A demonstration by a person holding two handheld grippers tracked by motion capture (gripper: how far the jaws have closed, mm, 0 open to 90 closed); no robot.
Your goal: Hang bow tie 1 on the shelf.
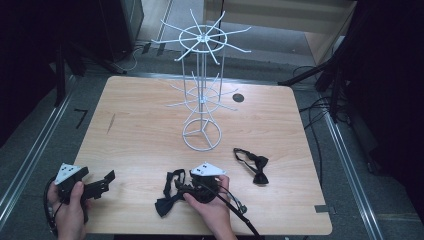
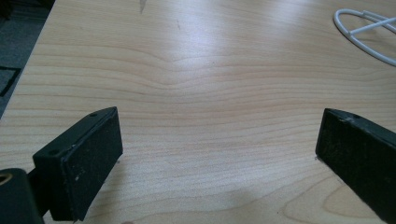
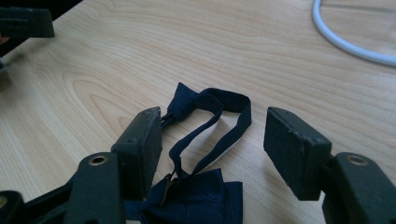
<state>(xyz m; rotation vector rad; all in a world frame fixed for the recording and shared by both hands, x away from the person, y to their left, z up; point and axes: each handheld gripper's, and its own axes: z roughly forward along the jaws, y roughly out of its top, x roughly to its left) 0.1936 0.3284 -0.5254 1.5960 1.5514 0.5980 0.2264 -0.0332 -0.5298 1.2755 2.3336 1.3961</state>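
A dark navy bow tie (image 1: 164, 204) lies near the table's front edge, its strap (image 3: 229, 133) looped on the wood. My right gripper (image 1: 184, 188) stands open over it; in the right gripper view the strap runs between the two jaws and the bow (image 3: 196, 200) sits low between them. A second black bow tie (image 1: 254, 165) lies to the right, apart from both grippers. My left gripper (image 1: 104, 181) is at the front left corner, open (image 2: 217, 126) over bare wood. A white wire hook rack (image 1: 201, 95) stands mid-table.
The rack's ring base (image 1: 201, 135) rests just behind the bow ties and shows at the top right of the left gripper view (image 2: 364, 39). A round cable hole (image 1: 238, 97) sits behind the rack. Bare wooden table (image 1: 135, 130) spreads to the left.
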